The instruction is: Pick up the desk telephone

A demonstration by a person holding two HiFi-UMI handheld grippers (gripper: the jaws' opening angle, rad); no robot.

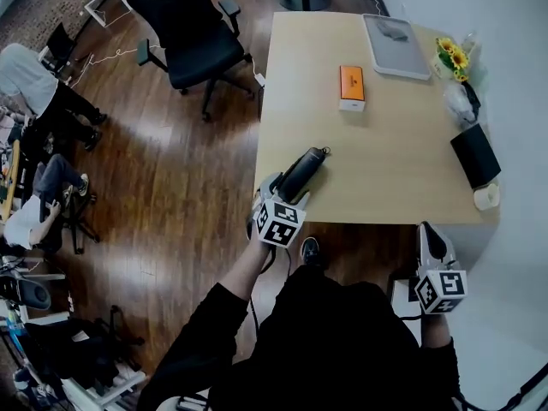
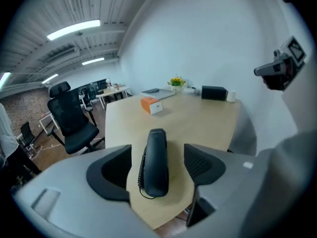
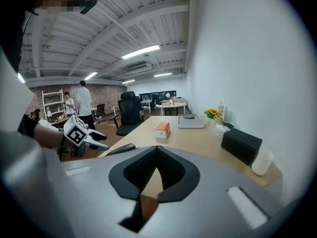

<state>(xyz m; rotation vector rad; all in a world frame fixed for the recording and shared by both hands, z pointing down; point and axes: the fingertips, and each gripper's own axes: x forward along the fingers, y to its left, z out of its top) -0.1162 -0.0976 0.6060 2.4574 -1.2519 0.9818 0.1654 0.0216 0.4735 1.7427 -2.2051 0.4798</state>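
The pale wooden table (image 1: 402, 161) fills the upper right of the head view, and the black desk telephone (image 1: 301, 174) lies near its lower-left edge. The step looks like the approach. The left gripper (image 2: 158, 150) stands wide, its jaws either side of the telephone without touching it; next it likely has to settle lower and close. The right gripper (image 3: 157, 150), jaws together, hangs off the table's lower right. The office chair (image 1: 193, 32), grey tray (image 1: 396, 45), black box (image 1: 475, 155) and orange box (image 1: 352, 86) lie well apart, blocking nothing.

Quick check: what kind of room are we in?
Probably an open-plan office: a swivel chair beside a wooden desk, a desk telephone on it, more desks farther back under strip lights.
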